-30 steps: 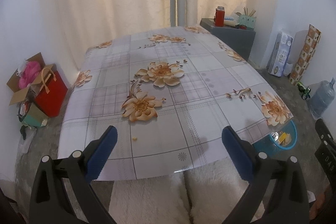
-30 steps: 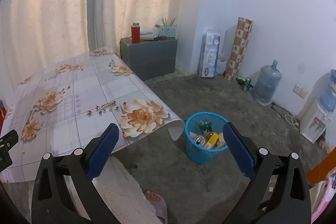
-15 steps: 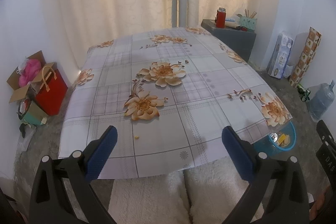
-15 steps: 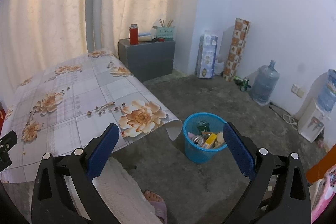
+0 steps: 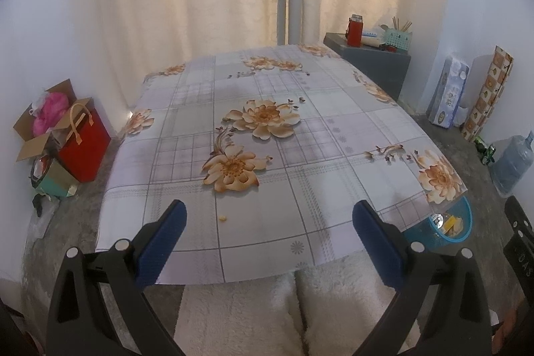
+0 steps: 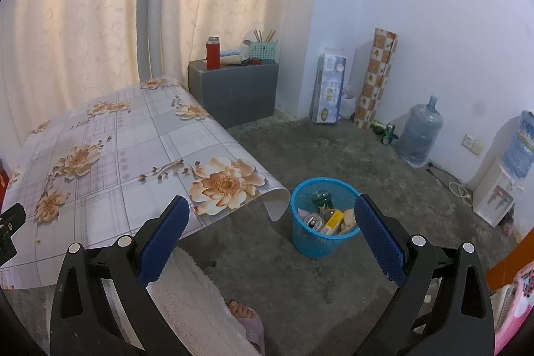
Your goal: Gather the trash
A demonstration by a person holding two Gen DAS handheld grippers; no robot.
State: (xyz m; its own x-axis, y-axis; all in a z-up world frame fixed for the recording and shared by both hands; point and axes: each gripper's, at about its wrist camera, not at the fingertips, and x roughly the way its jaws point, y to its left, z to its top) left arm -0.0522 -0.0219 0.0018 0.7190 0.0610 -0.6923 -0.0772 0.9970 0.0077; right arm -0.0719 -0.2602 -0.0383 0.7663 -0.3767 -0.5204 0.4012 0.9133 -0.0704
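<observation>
Blue bin (image 6: 323,224) of trash stands on the floor between the right hand-held gripper (image 6: 272,231) fingers, beside the bench (image 5: 267,155) corner. Both hand-held grippers gape empty. One crumb (image 5: 222,217) lies just ahead of the left hand-held gripper (image 5: 268,234).

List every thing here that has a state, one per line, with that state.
left tongs: open, holding nothing, above the near table edge
right tongs: open, holding nothing
blue bin: upright on the floor, partly filled with trash
crumb: lying loose on the tablecloth
tablecloth: spread flat, corner by the bin curling down
red flask: upright, capped
water jug: upright on the floor
</observation>
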